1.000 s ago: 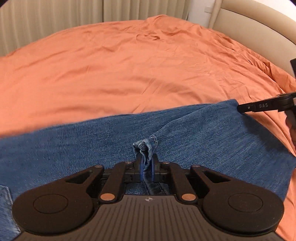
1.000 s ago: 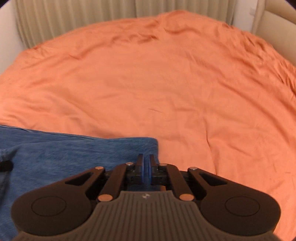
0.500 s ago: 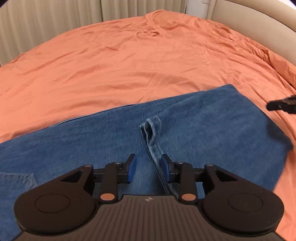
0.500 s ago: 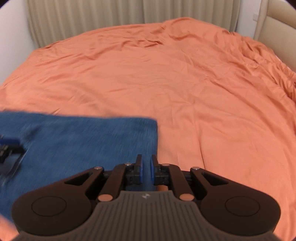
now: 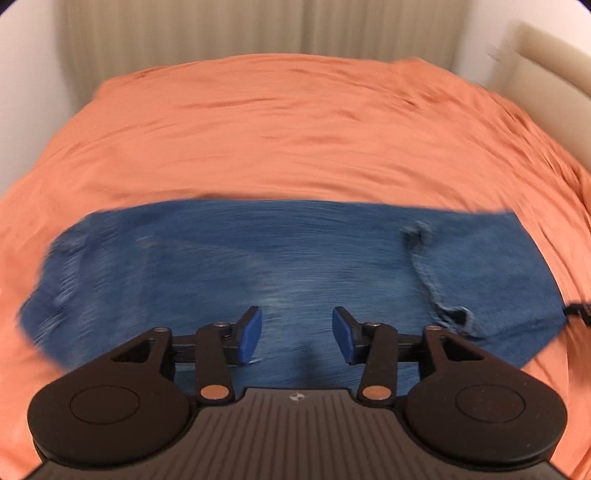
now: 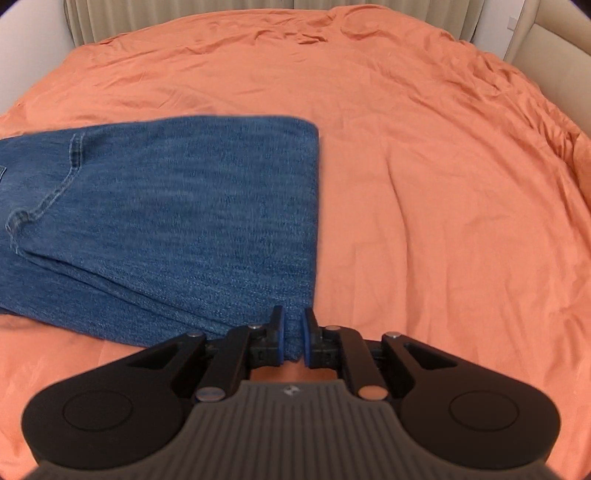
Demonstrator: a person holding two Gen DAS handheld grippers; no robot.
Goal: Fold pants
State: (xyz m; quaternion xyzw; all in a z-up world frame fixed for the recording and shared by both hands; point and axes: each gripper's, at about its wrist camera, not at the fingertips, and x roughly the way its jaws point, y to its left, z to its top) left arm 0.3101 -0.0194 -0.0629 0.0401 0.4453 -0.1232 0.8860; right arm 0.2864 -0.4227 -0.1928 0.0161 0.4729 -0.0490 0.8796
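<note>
folded blue jeans (image 5: 280, 266) lie flat on the orange bedsheet (image 5: 295, 140), a stitched seam (image 5: 424, 266) curving across their upper layer. left gripper (image 5: 297, 334) hangs above the denim, its jaws having just been opening; the blue pads (image 5: 251, 334) stand well apart with nothing between them. right gripper (image 6: 293, 338) sits at the near right corner of the jeans (image 6: 184, 221); its jaws have just parted slightly, a fold of denim lies between the pads (image 6: 306, 341), and a narrow gap shows on one side. beige curtains (image 5: 258, 29) and a padded headboard (image 5: 546, 70) border the bed.
</note>
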